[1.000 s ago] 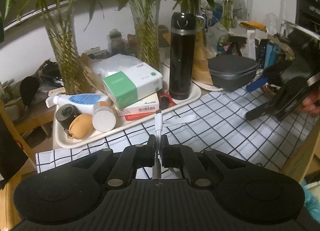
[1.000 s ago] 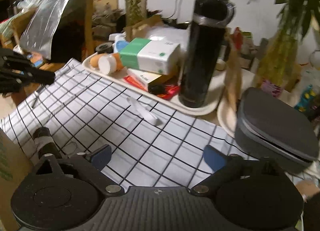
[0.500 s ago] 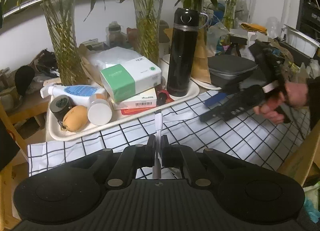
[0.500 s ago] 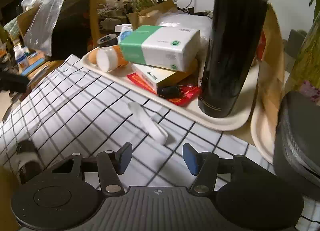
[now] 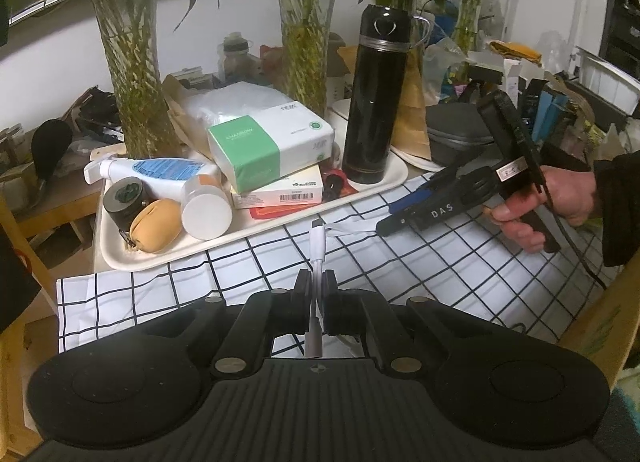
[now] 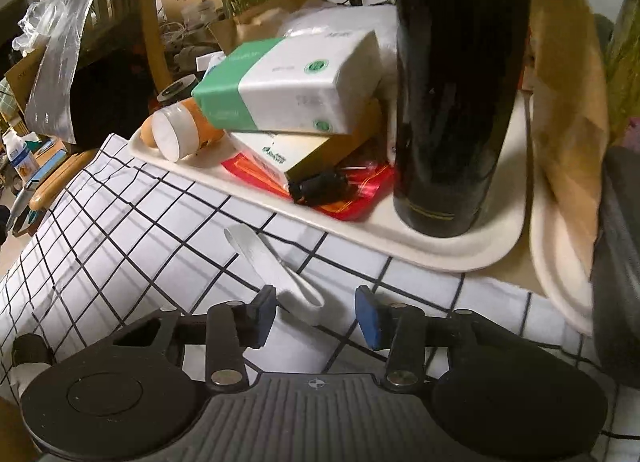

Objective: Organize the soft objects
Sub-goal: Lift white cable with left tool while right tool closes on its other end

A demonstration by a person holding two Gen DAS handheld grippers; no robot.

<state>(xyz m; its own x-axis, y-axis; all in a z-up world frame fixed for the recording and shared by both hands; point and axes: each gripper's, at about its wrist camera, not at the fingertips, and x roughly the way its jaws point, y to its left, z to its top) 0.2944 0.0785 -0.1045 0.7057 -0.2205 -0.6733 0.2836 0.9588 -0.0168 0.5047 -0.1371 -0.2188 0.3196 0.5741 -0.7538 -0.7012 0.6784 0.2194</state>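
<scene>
My left gripper (image 5: pixel 316 292) is shut on a thin white cable adapter (image 5: pixel 317 246) that sticks forward over the checked cloth (image 5: pixel 420 270). A white strap (image 5: pixel 348 227) trails from the adapter's far end. In the right wrist view the strap's looped end (image 6: pixel 288 276) lies on the cloth between my open right gripper's (image 6: pixel 316 312) blue-padded fingers, not gripped. The right gripper also shows in the left wrist view (image 5: pixel 404 212), held by a hand, tips at the strap.
A cream tray (image 5: pixel 120 258) holds a green-and-white tissue pack (image 5: pixel 272 146), boxes, a spray bottle (image 5: pixel 152 170), a tan pouch (image 5: pixel 156 224), a white-capped jar (image 5: pixel 206 210) and a tall black flask (image 5: pixel 374 102). Glass vases with bamboo (image 5: pixel 132 74) and a grey case (image 5: pixel 456 134) stand behind.
My right gripper has moved forward and down to the strap and its fingers have narrowed around the loop. My left gripper has stayed shut on the adapter.
</scene>
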